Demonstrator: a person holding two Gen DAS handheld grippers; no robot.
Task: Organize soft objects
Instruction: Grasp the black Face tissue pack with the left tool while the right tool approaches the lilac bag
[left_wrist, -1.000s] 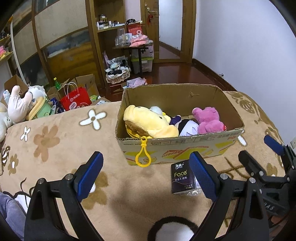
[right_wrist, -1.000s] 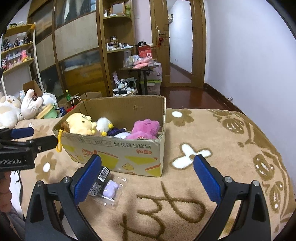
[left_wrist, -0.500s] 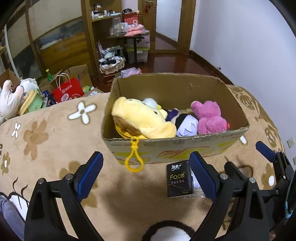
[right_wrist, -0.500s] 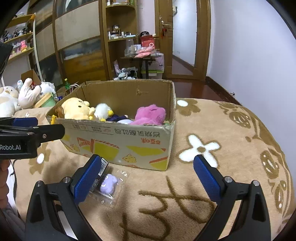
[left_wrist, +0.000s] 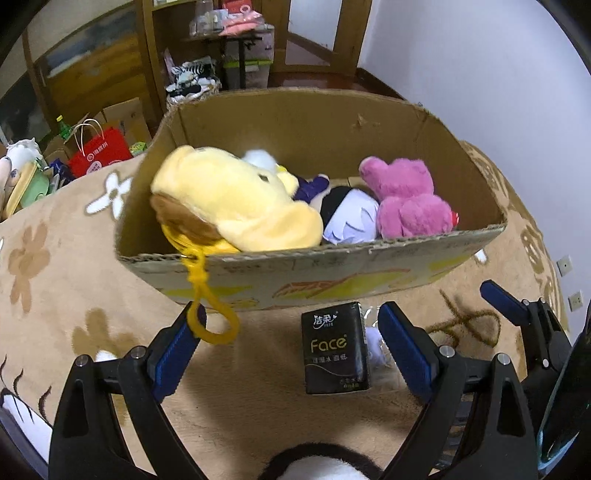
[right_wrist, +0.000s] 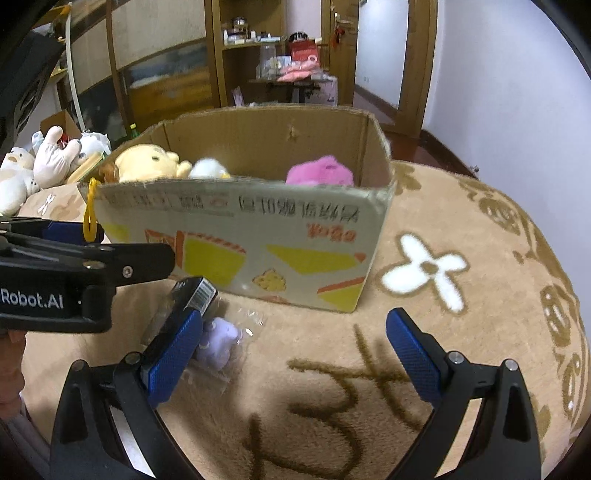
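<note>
Both tools released, nothing gripped: left tool (left_wrist: 288, 347), right tool (right_wrist: 295, 354). Black tissue pack (left_wrist: 336, 349) and bagged purple toy (right_wrist: 218, 341) on blanket, touching, just before cardboard box (left_wrist: 332, 269). Risks: left tool snagging yellow loop (left_wrist: 212, 314); slippery bag escaping pinch; tools colliding.

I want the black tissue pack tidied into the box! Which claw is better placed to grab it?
Probably the left claw: it is open, and the tissue pack lies right between its fingers. The right claw is open too, but the pack sits off beyond its left finger.
</note>
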